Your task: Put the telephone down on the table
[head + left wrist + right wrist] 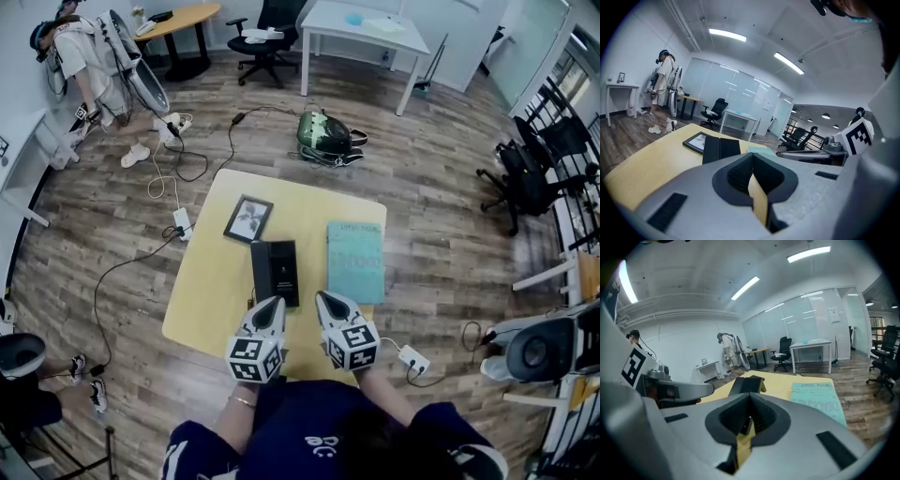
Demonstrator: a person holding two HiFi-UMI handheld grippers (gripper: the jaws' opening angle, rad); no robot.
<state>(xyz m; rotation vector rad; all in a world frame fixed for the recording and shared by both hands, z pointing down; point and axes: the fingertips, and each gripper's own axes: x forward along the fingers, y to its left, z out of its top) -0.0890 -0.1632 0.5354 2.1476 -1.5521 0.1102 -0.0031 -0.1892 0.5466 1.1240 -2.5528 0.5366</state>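
The telephone [275,272] lies flat on the desk [211,281], as wanted. Left hand-held gripper [272,303] and right hand-held gripper [326,299] hover just short of it, jaws together, holding nothing.

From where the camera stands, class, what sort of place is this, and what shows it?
Probably an open-plan office: black swivel chairs, white desks and glass partition walls, with strip lights on the ceiling.

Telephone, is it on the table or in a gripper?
On the table. The telephone lies flat, beyond the left gripper and right gripper, both shut and empty.
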